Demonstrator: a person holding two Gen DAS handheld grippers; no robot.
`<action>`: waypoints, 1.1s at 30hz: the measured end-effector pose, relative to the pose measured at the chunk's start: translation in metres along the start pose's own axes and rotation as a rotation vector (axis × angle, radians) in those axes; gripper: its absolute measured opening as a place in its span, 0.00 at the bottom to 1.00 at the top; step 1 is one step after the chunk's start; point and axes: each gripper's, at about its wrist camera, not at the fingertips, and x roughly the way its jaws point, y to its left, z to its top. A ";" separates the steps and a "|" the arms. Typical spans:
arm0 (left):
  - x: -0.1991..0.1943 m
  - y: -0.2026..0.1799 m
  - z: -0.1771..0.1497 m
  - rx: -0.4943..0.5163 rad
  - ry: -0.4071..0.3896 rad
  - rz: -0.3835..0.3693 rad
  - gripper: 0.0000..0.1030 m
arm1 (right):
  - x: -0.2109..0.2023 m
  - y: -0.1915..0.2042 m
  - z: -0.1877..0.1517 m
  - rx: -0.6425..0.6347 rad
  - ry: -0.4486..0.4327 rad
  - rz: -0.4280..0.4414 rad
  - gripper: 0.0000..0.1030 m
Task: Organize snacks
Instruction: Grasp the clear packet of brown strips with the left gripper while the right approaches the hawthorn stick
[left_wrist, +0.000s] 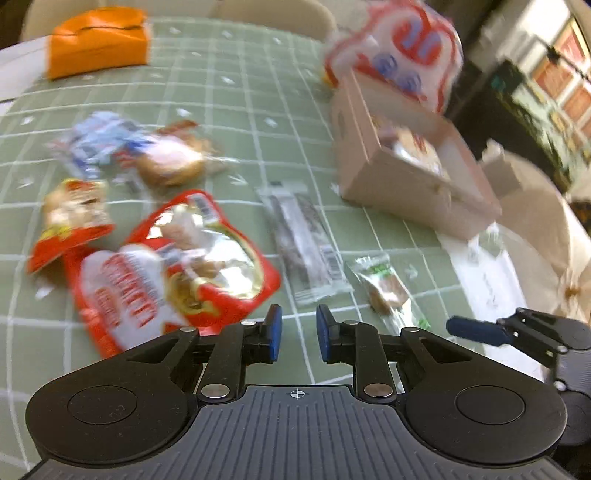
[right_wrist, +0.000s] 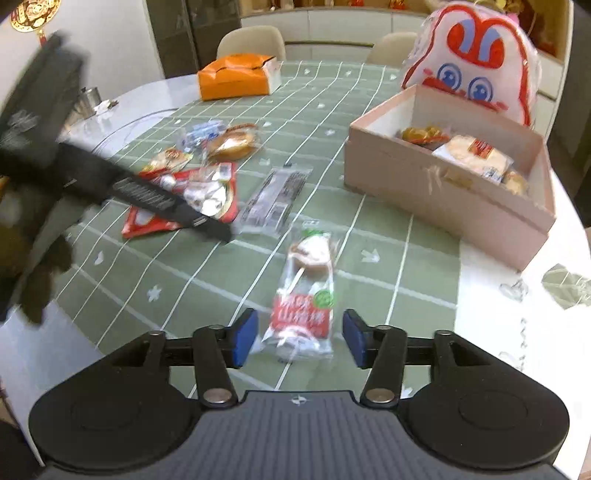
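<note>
Two grippers: both are open and hold nothing.
Right gripper (right_wrist: 300, 339): its blue pads are wide apart, one on each side of the near end of the lolly pack (right_wrist: 304, 295).
Lolly pack: flat on the green cloth (right_wrist: 369, 229), its far end pointing away from the right gripper.
Left gripper (left_wrist: 299, 334): its pads have a small gap between them, over bare cloth.
Red bag (left_wrist: 173, 266): just past the left gripper, a bit to its left.
Grey bar (left_wrist: 303, 243): on the cloth, ahead of the left gripper.
Other snacks: a bun (right_wrist: 232, 143) and small packs lie farther back.
Box (right_wrist: 443, 192): pink, on the right, with some snacks inside.
Orange box (right_wrist: 236, 75): at the far end of the table.
</note>
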 end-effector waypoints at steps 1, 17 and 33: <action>-0.009 0.005 0.001 -0.029 -0.035 0.012 0.24 | -0.001 0.002 0.001 0.005 -0.016 -0.015 0.58; -0.013 0.047 0.030 -0.110 -0.122 0.240 0.25 | 0.097 0.026 0.097 0.060 -0.013 -0.043 0.49; -0.001 -0.007 -0.001 -0.096 -0.047 0.146 0.31 | 0.016 0.028 0.010 -0.055 0.052 0.059 0.27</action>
